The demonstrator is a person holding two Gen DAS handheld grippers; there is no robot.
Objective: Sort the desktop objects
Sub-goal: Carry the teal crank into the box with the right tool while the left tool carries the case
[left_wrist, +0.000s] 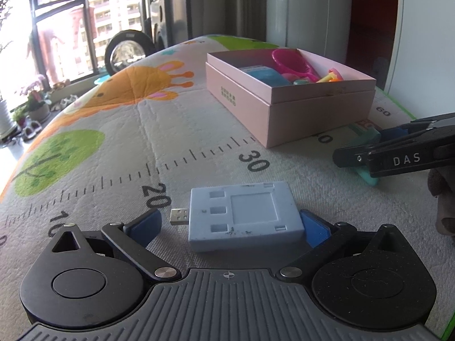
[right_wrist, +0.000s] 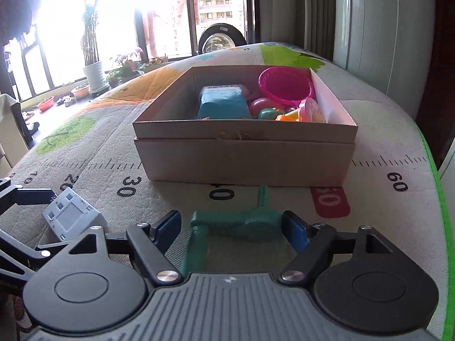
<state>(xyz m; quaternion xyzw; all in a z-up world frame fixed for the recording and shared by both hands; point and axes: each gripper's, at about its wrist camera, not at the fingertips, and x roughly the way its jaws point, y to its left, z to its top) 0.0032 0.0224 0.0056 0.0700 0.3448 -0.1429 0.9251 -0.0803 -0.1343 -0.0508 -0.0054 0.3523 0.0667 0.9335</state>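
1. Left gripper (left_wrist: 230,224): jaws apart, straddling pale blue USB charger (left_wrist: 244,216); right pad touching.
2. Right gripper (right_wrist: 231,227): jaws apart around teal toy (right_wrist: 241,223); centre before closing.
3. Pink box (right_wrist: 244,153): directly ahead, destination.

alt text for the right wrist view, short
The right gripper straddles a teal plastic toy lying on a printed play mat, its jaws open around it. Just beyond sits an open pink box of colourful toys, with a pale blue USB device at left.
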